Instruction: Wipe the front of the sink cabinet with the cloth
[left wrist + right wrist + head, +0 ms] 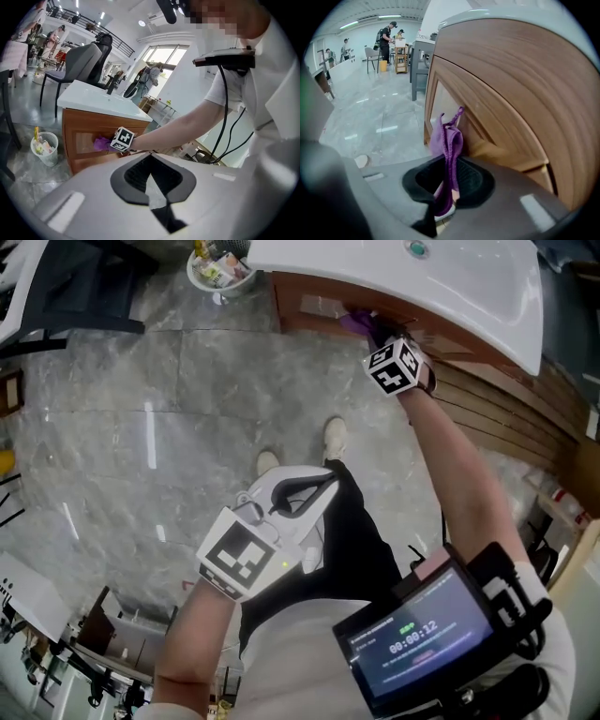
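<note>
Head view showed the right gripper (379,337) up at the brown wooden sink cabinet front (487,404), under the white basin (469,287). A crumpled purple cloth (354,322) sat at its tip on the upper panel. The left gripper (319,488) hung near the body, well apart.

Left gripper view showed its jaws together on nothing.

Right gripper view showed the jaws clamped on the cloth, which stood upright with wood panel just beside it on the right. Contact was unclear. Nothing blocked the panel.

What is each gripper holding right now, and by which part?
The right gripper pinches the purple cloth by one bunched end; the left gripper is shut on nothing.
</note>
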